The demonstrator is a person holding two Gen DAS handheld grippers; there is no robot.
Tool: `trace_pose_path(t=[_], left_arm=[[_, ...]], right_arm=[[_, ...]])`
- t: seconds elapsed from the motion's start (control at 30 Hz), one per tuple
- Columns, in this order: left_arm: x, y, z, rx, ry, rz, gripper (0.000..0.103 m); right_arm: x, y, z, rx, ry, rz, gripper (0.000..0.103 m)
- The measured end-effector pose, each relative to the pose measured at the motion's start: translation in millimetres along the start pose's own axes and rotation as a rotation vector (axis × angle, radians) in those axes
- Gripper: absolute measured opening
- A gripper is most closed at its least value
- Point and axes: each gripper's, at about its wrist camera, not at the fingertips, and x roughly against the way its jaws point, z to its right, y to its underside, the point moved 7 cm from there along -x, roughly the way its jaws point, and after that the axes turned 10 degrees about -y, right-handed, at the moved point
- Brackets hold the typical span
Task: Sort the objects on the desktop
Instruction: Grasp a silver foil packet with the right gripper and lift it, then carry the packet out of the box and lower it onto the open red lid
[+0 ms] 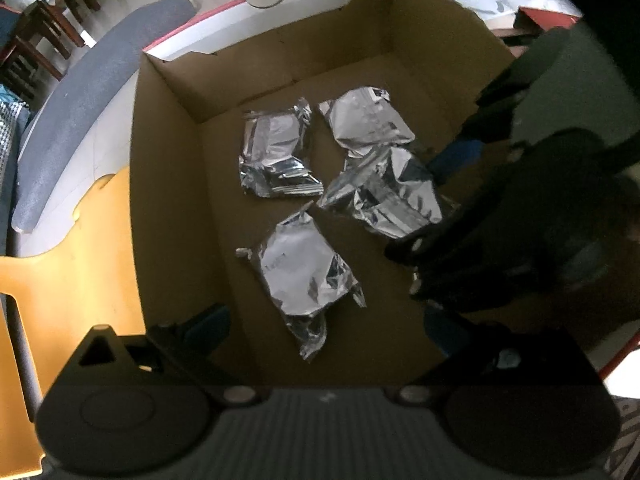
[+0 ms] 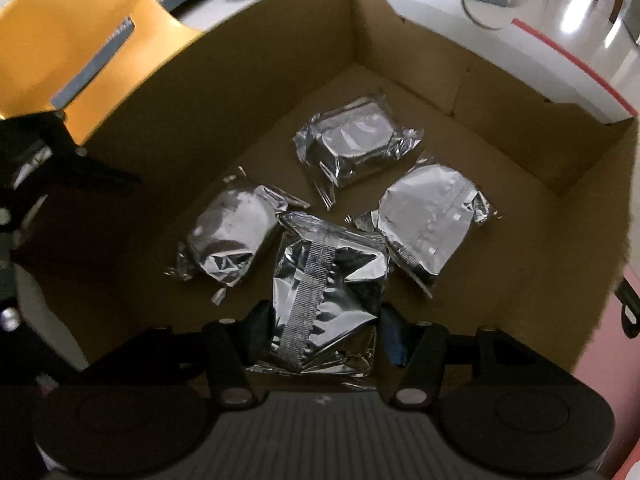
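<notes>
A brown cardboard box (image 1: pixel 168 184) holds several silver foil packets. In the left wrist view my left gripper (image 1: pixel 324 328) is open and empty above the near end of the box, just behind one packet (image 1: pixel 304 268). My right gripper (image 2: pixel 326 320) is shut on a foil packet (image 2: pixel 326 280) and holds it inside the box, above three packets lying on the floor of the box (image 2: pixel 520 216). The held packet (image 1: pixel 388 196) also shows in the left wrist view, with the dark right gripper body to its right.
A yellow chair (image 1: pixel 100 216) stands by the box's left side, also in the right wrist view (image 2: pixel 80 32). A white surface with a red edge (image 2: pixel 560 60) lies beyond the box. The left gripper's dark body (image 2: pixel 48 160) shows at the left of the right wrist view.
</notes>
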Motion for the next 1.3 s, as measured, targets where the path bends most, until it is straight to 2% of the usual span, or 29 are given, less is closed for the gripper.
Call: trace_pose_path(t=[0.37, 0.77, 1.03, 1.3], left_arm=[[21.7, -15.1, -1.9, 0.04, 0.019, 0.078, 0.103], [48.5, -44.2, 10.2, 0.045, 0.03, 0.182, 0.103], [58.7, -59.6, 25.6, 0.034, 0.054, 0.223, 0.103], [66.2, -79.2, 44.8, 0.033, 0.079, 0.258, 0.103]], right_arm=[[58.9, -15.3, -1.1, -0.059, -0.015, 0.181, 0.056], [91.1, -14.8, 7.1, -0.09, -0.03, 0.269, 0.056], [123.0, -9.0, 27.6, -0.157, -0.013, 0.337, 0.056], [143.7, 1.1, 46.2, -0.2, 0.008, 0.369, 0.056]])
